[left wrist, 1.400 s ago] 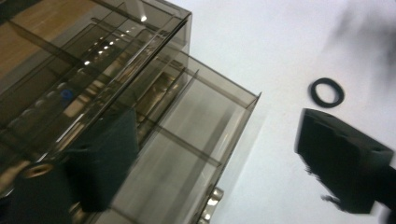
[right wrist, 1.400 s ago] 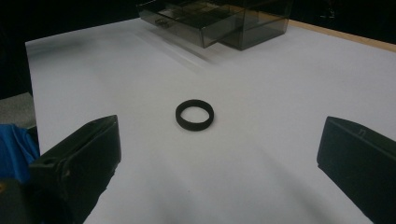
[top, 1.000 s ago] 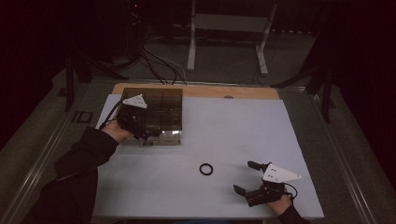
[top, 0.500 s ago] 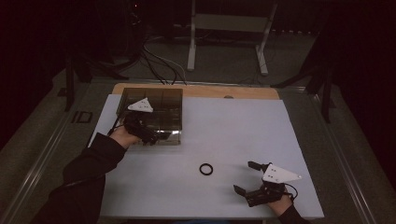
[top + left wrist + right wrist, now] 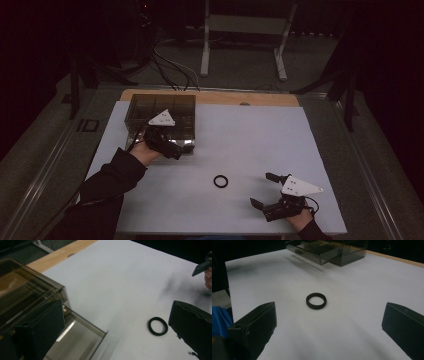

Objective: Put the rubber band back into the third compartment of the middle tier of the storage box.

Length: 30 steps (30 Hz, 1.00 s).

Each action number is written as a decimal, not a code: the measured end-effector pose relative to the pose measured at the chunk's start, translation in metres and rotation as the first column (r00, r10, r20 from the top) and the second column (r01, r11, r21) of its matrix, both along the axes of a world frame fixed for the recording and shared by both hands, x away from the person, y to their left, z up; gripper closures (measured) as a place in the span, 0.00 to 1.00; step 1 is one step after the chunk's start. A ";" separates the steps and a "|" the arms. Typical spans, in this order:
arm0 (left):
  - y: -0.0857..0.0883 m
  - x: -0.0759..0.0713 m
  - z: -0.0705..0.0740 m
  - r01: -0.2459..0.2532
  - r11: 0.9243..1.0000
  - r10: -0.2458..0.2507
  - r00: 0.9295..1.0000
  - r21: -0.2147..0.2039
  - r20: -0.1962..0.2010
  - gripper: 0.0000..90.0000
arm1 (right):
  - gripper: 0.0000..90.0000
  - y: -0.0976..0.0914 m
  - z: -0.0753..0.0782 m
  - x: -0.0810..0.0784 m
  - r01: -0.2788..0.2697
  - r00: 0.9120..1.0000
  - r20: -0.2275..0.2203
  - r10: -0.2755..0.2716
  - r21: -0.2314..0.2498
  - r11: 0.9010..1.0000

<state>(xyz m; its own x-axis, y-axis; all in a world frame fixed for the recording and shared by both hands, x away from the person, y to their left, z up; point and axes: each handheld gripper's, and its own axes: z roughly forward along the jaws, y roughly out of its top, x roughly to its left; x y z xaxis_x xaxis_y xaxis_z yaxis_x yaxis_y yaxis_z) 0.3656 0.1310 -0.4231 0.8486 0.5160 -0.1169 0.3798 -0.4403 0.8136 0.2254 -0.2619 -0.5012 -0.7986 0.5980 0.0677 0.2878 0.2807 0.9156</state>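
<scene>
- My left gripper point(image 5: 172, 148), jaws spread, has pulled the drawer point(image 5: 75, 340) out of the smoky box point(image 5: 160, 107).
- Right gripper point(image 5: 267, 192) waits open beside the black ring point(image 5: 220, 181), the next pick.

Drawer box: a smoky, see-through glossy plastic drawer box point(image 5: 37, 300), seen against the left gripper's jaw
Ring: a small black matt rubber-like ring point(image 5: 316, 300), seen ahead between the right gripper's jaws
Table cover: a white, smooth, matt sheet point(image 5: 260, 145)
Table edge: pale bare wood point(image 5: 235, 98), seen beyond the sheet
</scene>
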 end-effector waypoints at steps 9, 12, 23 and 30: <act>-0.017 -0.009 -0.004 -0.011 1.000 0.011 1.000 0.003 0.000 0.02 | 0.00 0.001 0.000 0.001 -0.001 1.000 -0.004 0.001 0.001 1.000; -0.021 -0.012 -0.005 -0.001 1.000 0.001 1.000 -0.011 -0.005 0.02 | 0.00 0.001 0.000 0.001 -0.001 1.000 -0.006 0.001 0.000 1.000; -0.041 -0.025 -0.012 0.035 0.999 -0.035 0.999 -0.028 -0.006 0.02 | 0.00 0.000 0.000 0.001 -0.004 1.000 -0.005 0.004 0.003 1.000; -0.050 -0.034 -0.020 0.056 0.997 -0.057 0.998 -0.059 -0.003 0.02 | 0.00 0.000 0.000 0.001 -0.004 1.000 -0.007 0.004 0.003 1.000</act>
